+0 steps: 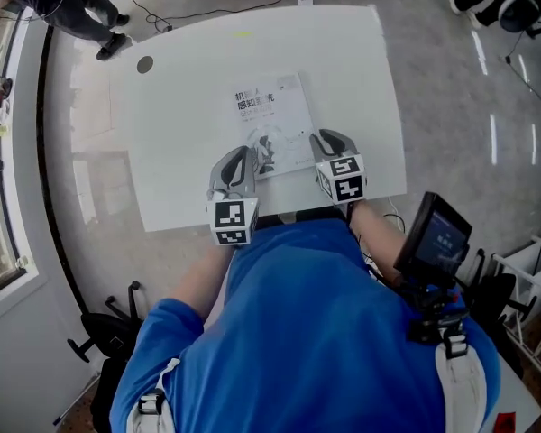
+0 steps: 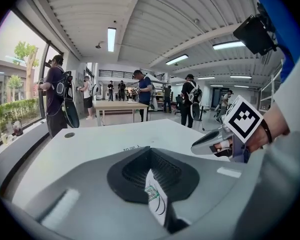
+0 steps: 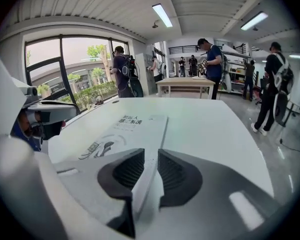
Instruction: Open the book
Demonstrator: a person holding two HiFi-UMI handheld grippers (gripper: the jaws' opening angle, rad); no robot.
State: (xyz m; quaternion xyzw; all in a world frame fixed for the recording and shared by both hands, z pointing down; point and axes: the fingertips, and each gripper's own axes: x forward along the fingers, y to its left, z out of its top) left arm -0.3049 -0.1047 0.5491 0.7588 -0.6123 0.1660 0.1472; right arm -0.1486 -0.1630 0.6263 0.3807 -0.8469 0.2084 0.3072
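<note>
Item: book point(image 1: 272, 120), closed and flat, cover up, on the white table point(image 1: 189, 70). The table's near edge runs just beyond the book's near end. The title print sits toward the book's far end and a drawing toward its near end. Tool: left gripper point(image 1: 245, 155), at the book's near left corner. Its own view shows me the tips drawn together on nothing, with a sliver of printed cover visible through the slit behind them. Tool: right gripper point(image 1: 322, 139), at the book's near right corner, in line with the right edge. Its jaws are parted by a narrow gap and released, the pads pressing on nothing, with the cover's corner showing below in that gap. Step in hand, as I judge it: the approach, with both tools at the book's near end and the cover not yet lifted, so the task is barely begun. Next move, as I would plan it: work one right jaw under the cover's right edge and nip the cover alone. The left gripper steadies the book against sliding, then the cover swings up and over toward the book's left. Risk noted: a thin cover lying flat gives little to catch.
</note>
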